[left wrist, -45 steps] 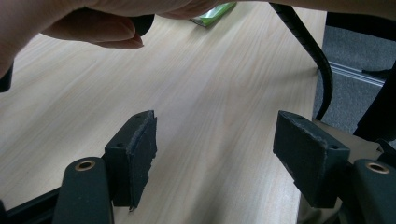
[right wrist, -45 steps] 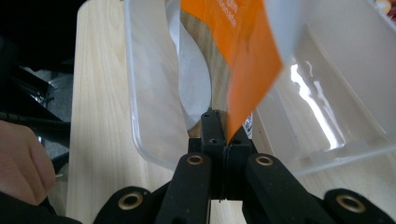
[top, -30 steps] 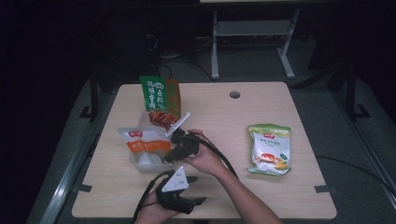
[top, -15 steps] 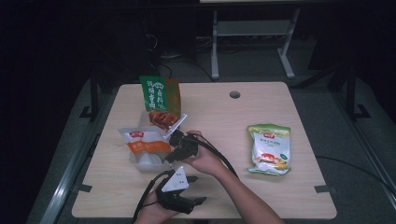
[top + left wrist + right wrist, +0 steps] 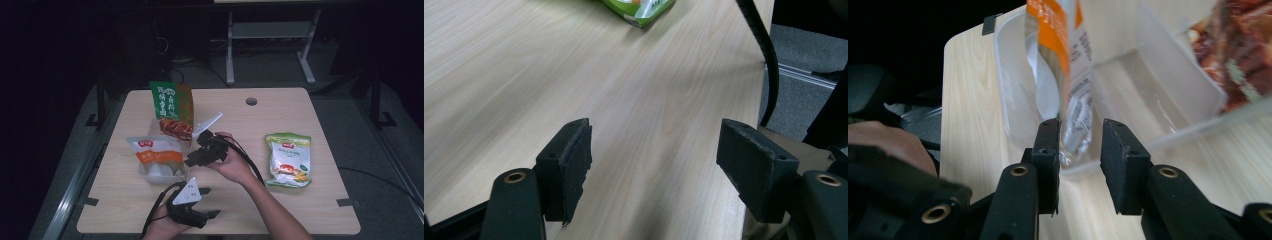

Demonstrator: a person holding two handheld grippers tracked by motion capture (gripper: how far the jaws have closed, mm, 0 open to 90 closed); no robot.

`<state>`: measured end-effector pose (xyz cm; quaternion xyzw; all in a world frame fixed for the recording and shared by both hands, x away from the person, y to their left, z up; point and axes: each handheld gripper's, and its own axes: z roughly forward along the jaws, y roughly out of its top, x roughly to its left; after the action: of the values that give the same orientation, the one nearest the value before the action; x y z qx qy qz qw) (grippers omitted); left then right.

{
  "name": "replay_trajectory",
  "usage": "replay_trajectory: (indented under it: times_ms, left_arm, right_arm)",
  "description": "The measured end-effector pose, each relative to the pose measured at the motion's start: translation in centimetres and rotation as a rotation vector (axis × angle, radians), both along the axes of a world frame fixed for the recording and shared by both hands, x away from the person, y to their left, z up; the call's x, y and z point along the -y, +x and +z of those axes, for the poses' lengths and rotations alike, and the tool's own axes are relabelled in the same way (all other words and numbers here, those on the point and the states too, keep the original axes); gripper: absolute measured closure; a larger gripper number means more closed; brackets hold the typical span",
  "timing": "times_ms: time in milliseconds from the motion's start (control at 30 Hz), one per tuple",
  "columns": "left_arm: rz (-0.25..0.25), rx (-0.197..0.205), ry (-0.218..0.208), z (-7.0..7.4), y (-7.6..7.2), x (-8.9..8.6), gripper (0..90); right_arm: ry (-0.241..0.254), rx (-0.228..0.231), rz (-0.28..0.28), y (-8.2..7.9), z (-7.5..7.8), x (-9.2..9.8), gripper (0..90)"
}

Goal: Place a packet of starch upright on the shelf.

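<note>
A white-and-orange bag (image 5: 155, 152) stands in a clear plastic box (image 5: 150, 176) left of centre on the table. My right gripper (image 5: 194, 159) is at the bag's right side. In the right gripper view the bag's (image 5: 1058, 60) lower edge hangs between the jaws of the right gripper (image 5: 1080, 125), close to the left pad (image 5: 1049, 150) and apart from the right one. Those jaws have just been opening and no longer pinch it. My left gripper (image 5: 210, 202) rests near the table's front edge. In its own view the left gripper (image 5: 656, 140) stands open over bare wood.
A green-and-orange snack bag (image 5: 172, 107) stands behind the white one, its red-brown print (image 5: 1243, 55) beyond the box's divider (image 5: 1168, 70). A green bag (image 5: 288, 159) lies flat at the right, and its corner (image 5: 639, 7) is ahead of the left jaws. The table (image 5: 325, 115) has a cable hole (image 5: 251, 101).
The right gripper has drawn back slightly up and to the right from the white-and-orange bag, and its jaws stand wider. The left gripper has stayed put.
</note>
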<state>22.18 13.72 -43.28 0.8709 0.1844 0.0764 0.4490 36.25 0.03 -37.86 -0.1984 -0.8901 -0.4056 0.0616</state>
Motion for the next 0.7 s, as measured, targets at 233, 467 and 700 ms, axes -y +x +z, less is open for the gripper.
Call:
replay_trajectory:
  times_ms: [233,467,700]
  left_arm:
    - [0.006,0.003,0.002,0.0,0.1,-0.1,29.9]
    - [0.007,-0.006,0.000,0.0,0.1,0.0,29.9]
    - [0.006,-0.005,0.003,0.0,0.1,0.0,29.9]
  right_arm:
    - [0.018,-0.015,-0.048,-0.1,0.4,2.8,65.6]
    - [0.008,-0.020,-0.104,-0.2,0.4,6.0,64.0]
    - [-0.001,-0.024,-0.171,-0.3,0.4,9.5,61.9]
